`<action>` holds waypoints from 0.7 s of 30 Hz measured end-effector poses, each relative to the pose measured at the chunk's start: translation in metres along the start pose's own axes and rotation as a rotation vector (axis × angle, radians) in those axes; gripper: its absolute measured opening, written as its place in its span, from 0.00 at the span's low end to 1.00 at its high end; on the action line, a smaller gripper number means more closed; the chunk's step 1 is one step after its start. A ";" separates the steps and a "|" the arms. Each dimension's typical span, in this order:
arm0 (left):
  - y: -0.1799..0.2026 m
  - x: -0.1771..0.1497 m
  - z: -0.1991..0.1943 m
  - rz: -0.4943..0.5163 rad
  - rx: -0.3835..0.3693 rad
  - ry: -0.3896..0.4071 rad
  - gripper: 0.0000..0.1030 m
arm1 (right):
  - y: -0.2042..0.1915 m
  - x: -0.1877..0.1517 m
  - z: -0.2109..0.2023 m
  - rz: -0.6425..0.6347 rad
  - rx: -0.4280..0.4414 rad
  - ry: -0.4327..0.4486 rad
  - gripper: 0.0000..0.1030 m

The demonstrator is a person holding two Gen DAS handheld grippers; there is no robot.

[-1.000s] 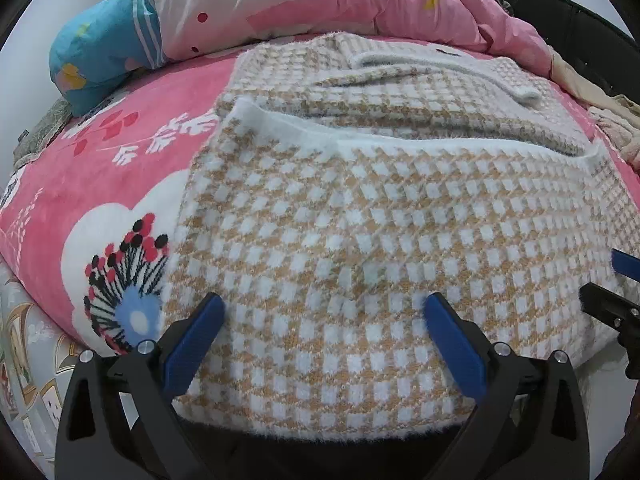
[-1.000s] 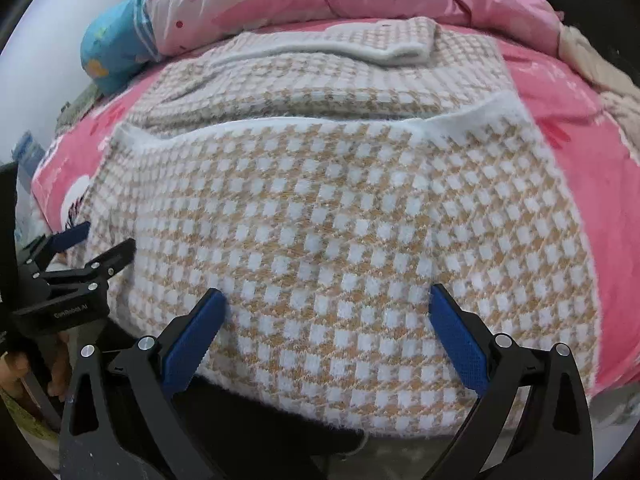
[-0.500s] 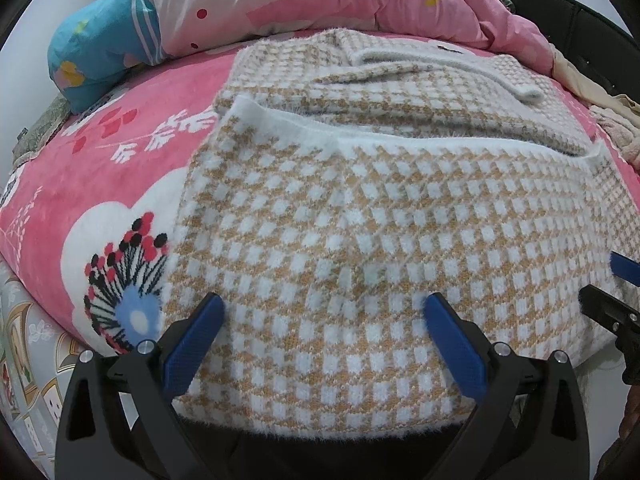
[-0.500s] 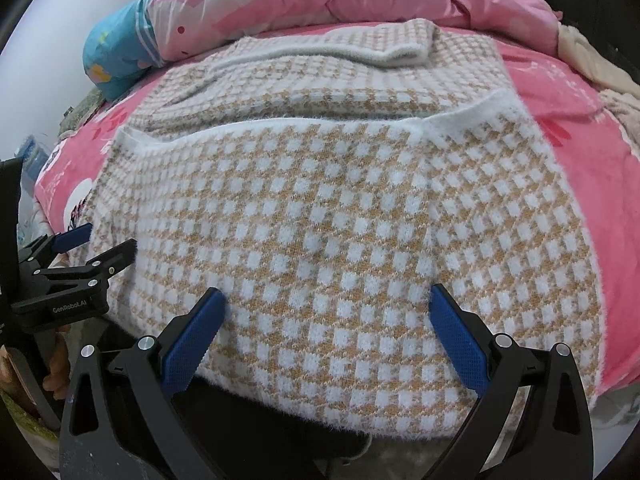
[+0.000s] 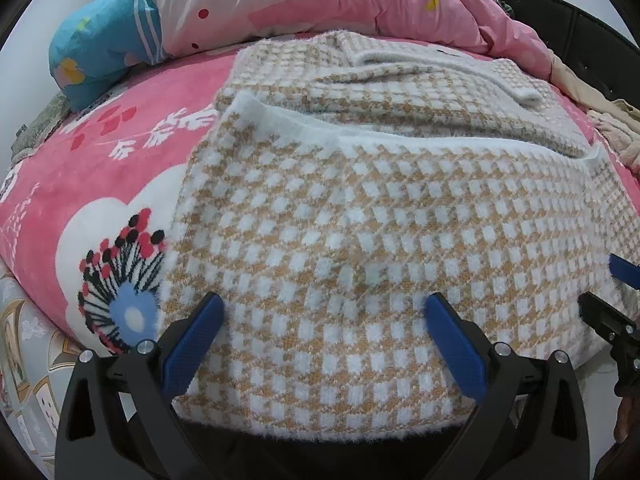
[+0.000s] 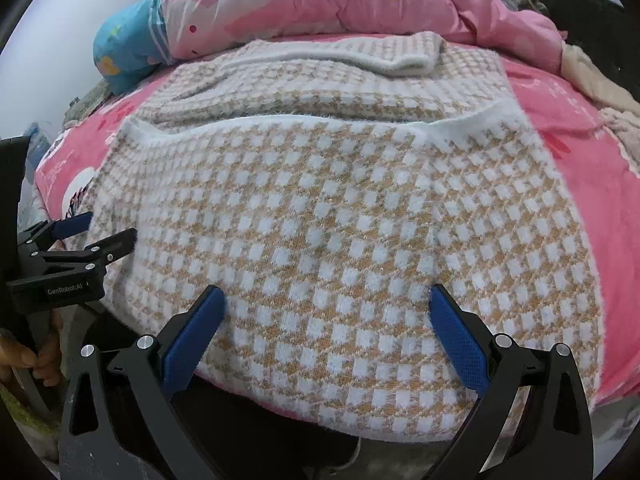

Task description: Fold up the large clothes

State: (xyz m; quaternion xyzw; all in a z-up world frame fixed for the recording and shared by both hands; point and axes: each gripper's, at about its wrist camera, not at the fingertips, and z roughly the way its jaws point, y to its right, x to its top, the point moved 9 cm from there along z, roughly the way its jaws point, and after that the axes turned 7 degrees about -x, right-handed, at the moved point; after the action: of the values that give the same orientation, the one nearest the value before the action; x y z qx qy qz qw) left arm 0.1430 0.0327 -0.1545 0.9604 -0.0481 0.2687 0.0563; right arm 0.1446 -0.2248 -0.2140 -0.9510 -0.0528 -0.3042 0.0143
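Observation:
A tan-and-white checked knit garment (image 5: 380, 216) (image 6: 340, 216) lies spread on the pink bed. Its near part is folded up over the rest, with a white ribbed edge (image 5: 360, 136) running across the middle. A sleeve (image 6: 384, 56) lies folded across the far end. My left gripper (image 5: 324, 312) is open over the garment's near left hem, nothing between its blue pads. My right gripper (image 6: 328, 304) is open over the near right hem, also holding nothing. Each gripper shows at the edge of the other's view: the right gripper (image 5: 612, 292) and the left gripper (image 6: 96, 228).
A pink flowered blanket (image 5: 100, 184) covers the bed. A bunched pink and blue duvet (image 5: 280, 4) lies along the far side. Pale clothes (image 6: 600, 88) are heaped at the far right by a dark headboard (image 5: 580, 44). A hand (image 6: 24, 356) holds the left gripper's handle.
Both grippers have drifted slightly forward over the near hem, staying open. The garment lies as before.

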 end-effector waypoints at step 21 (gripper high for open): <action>-0.023 0.004 -0.050 -0.033 -0.037 0.267 0.96 | -0.035 0.017 0.000 -0.043 0.016 0.053 0.92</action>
State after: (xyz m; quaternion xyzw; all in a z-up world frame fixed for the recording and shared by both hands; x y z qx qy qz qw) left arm 0.1238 0.0615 -0.1116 0.9154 -0.0295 0.3924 0.0842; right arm 0.1547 -0.1880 -0.2042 -0.9411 -0.0752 -0.3292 0.0168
